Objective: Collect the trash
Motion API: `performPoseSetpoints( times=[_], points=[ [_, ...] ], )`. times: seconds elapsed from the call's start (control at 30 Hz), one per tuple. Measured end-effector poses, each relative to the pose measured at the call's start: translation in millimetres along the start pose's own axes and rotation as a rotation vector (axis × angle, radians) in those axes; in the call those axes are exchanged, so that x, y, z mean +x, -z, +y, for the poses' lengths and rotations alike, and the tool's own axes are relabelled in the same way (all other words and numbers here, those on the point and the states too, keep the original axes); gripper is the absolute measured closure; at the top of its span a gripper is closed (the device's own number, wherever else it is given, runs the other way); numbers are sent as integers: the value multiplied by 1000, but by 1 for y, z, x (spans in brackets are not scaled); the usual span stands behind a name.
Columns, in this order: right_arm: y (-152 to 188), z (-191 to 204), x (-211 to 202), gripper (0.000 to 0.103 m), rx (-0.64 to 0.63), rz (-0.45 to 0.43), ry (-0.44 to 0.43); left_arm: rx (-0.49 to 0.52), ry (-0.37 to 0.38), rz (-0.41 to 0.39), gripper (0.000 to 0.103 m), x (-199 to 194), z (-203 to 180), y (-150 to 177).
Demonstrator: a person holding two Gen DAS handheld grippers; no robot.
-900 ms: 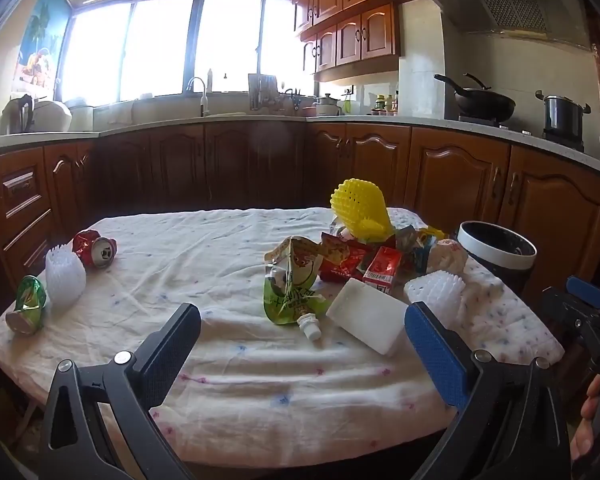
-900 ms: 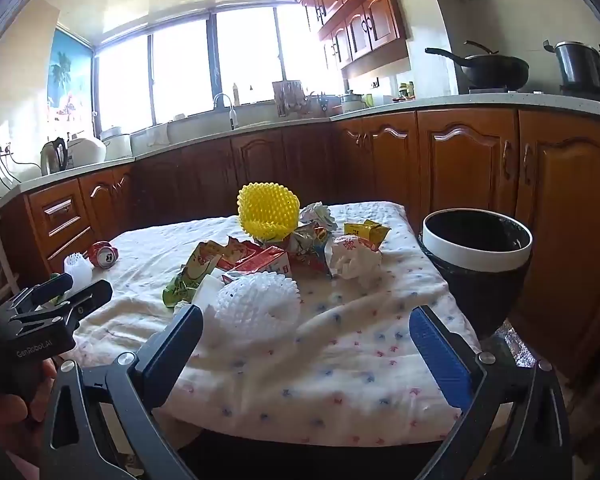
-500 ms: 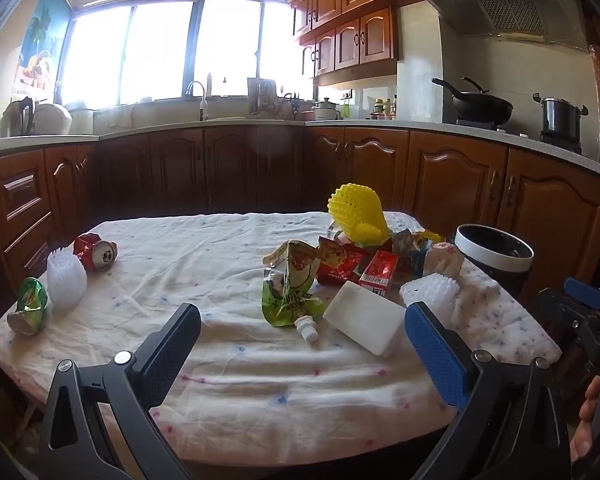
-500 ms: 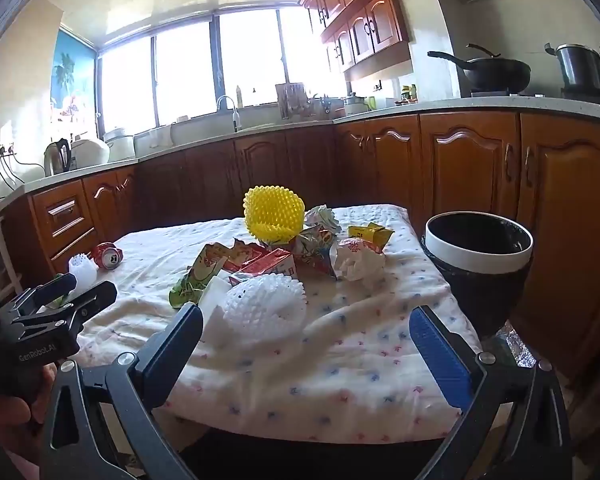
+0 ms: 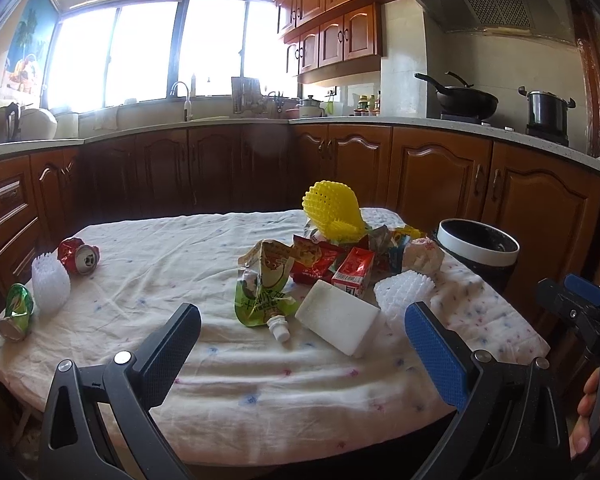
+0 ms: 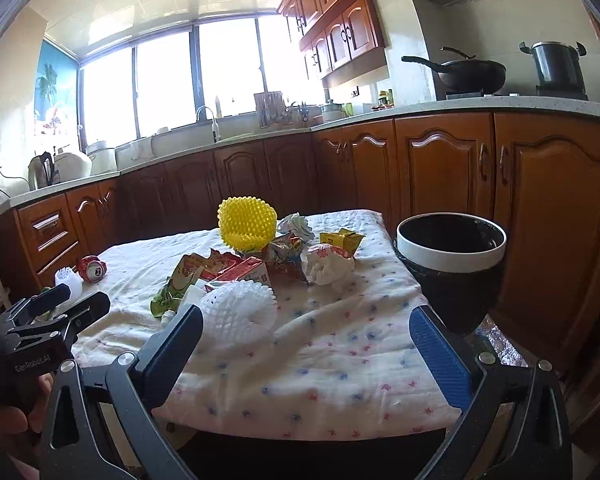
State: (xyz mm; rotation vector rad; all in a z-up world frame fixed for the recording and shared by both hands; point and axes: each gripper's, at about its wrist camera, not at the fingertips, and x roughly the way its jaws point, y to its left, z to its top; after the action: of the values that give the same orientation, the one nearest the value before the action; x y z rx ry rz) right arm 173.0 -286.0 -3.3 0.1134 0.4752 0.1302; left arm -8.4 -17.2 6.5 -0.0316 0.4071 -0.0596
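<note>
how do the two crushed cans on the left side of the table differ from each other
The red can lies farther back on the tablecloth, with its silver top facing the left wrist camera. The green can sits nearer, at the table's left edge, its silver end pointing down and forward. A white foam net stands between them. Both are crushed, lie on their sides, and neither gripper touches them.

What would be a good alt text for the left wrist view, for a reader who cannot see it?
Open left tongs hover over a cloth-covered table of trash: a green pouch, a white foam block, a red carton and a yellow foam net. Two crushed cans lie at the left, a black bin stands at the right, and kitchen cabinets are behind.
</note>
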Motion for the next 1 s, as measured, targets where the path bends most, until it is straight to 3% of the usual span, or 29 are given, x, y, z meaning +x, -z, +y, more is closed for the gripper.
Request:
performPoseSetpoints(
  times=[1.0],
  points=[
    [1, 0, 0, 0, 7, -6, -7, -3, 3, -5, 1, -3, -1, 1]
  ],
)
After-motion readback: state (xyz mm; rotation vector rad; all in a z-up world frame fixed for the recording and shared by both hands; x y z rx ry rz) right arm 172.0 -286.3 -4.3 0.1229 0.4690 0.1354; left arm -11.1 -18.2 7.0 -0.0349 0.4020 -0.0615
